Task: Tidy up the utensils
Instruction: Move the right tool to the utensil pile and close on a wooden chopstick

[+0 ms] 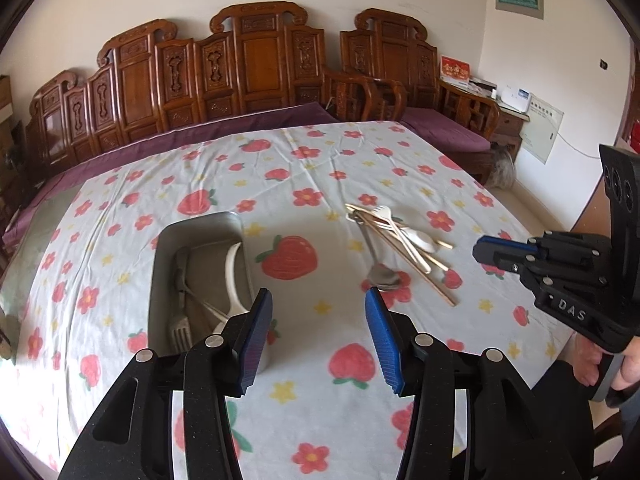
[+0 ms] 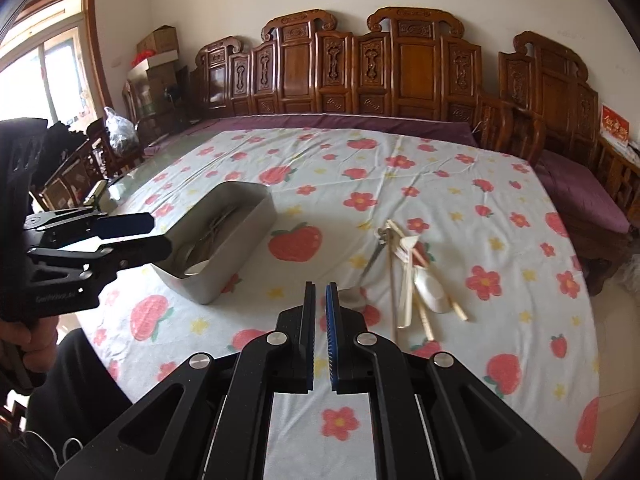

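Surface (image 1: 320,364): wide top under a pale cloth printed with strawberries and red flowers, a bare glass margin at its left edge.

Left gripper (image 1: 318,296): nearest in its own view; jaws stand about half apart, nothing between them, above the cloth just right of the tray.

Right gripper (image 2: 320,292): jaws drawn nearly together, only a thin slit showing, nothing held. One hand (image 1: 624,364) grips its handle.

Tray (image 2: 256,224): one, grey metal, rectangular, left of centre, long axis running from near to far in the left wrist view. It holds one metal fork (image 1: 180,332) with tines toward the camera, one white spoon (image 1: 232,276), and further metal handles I cannot count.

Loose pile (image 1: 394,240): right of the tray, well apart from it. One metal spoon (image 1: 383,275), bowl toward the near edge and handle pointing away; one white spoon (image 1: 420,238); several pale wooden chopsticks (image 1: 416,268) crossing diagonally, number unclear.

Room: purple cushion and one long carved wooden bench (image 2: 400,72) beyond the surface; stacked cardboard boxes (image 2: 158,46) and a window far left; pale walls.
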Demonstrator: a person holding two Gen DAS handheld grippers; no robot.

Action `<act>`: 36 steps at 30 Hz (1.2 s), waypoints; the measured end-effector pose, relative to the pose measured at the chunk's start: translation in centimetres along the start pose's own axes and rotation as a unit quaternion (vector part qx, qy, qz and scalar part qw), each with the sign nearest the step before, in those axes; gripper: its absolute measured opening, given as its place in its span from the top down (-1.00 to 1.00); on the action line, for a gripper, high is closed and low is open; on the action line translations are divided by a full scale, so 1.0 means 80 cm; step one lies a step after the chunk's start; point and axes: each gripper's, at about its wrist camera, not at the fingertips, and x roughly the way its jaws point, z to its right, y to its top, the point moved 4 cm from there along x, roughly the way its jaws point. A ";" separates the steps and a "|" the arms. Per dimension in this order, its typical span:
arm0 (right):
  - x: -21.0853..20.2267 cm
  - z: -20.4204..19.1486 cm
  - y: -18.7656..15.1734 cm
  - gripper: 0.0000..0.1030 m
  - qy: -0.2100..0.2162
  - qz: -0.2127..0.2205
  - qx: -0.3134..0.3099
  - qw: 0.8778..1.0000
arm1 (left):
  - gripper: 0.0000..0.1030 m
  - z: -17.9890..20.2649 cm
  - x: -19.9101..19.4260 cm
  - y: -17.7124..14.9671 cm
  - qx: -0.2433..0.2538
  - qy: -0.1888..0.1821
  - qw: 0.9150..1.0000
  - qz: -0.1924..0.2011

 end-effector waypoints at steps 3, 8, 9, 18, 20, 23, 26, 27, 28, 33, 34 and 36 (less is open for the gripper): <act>0.000 0.017 -0.004 0.85 -0.007 -0.002 0.012 1.000 | 0.08 0.010 0.003 0.000 0.000 0.000 1.000 -0.003; 0.001 0.034 -0.007 0.85 -0.017 -0.002 0.019 1.000 | 0.06 0.024 0.005 -0.003 0.001 0.004 1.000 -0.007; 0.001 0.037 -0.007 0.85 -0.021 -0.002 0.018 1.000 | 0.03 0.027 0.004 -0.004 0.003 0.005 1.000 -0.008; 0.002 0.075 -0.010 0.56 -0.022 -0.004 0.050 0.998 | -0.36 0.043 0.010 -0.006 0.004 0.000 1.000 -0.015; 0.009 0.086 -0.015 0.56 -0.026 -0.012 0.054 0.998 | -0.36 0.043 0.016 -0.006 0.000 -0.003 1.000 -0.015; 0.026 0.099 -0.026 0.56 -0.027 -0.029 0.062 0.997 | -0.42 0.045 0.032 -0.010 -0.007 -0.007 1.000 -0.024; 0.053 0.105 -0.042 0.56 -0.022 -0.056 0.069 0.996 | -0.45 0.048 0.051 -0.020 -0.011 -0.008 0.999 -0.040; 0.060 0.104 -0.047 0.56 -0.023 -0.064 0.067 0.995 | -0.46 0.050 0.056 -0.023 -0.010 -0.009 0.999 -0.044; 0.069 0.102 -0.054 0.56 -0.022 -0.074 0.064 0.995 | -0.46 0.050 0.058 -0.026 -0.009 -0.010 0.999 -0.047; 0.107 0.088 -0.070 0.56 -0.020 -0.105 0.047 0.993 | -0.46 0.051 0.073 -0.035 -0.006 -0.015 0.998 -0.061; 0.113 0.084 -0.071 0.56 -0.019 -0.109 0.041 0.993 | -0.46 0.052 0.076 -0.036 -0.006 -0.015 0.998 -0.063; 0.126 0.076 -0.077 0.56 -0.025 -0.122 0.021 0.992 | -0.46 0.053 0.083 -0.035 -0.004 -0.015 0.998 -0.067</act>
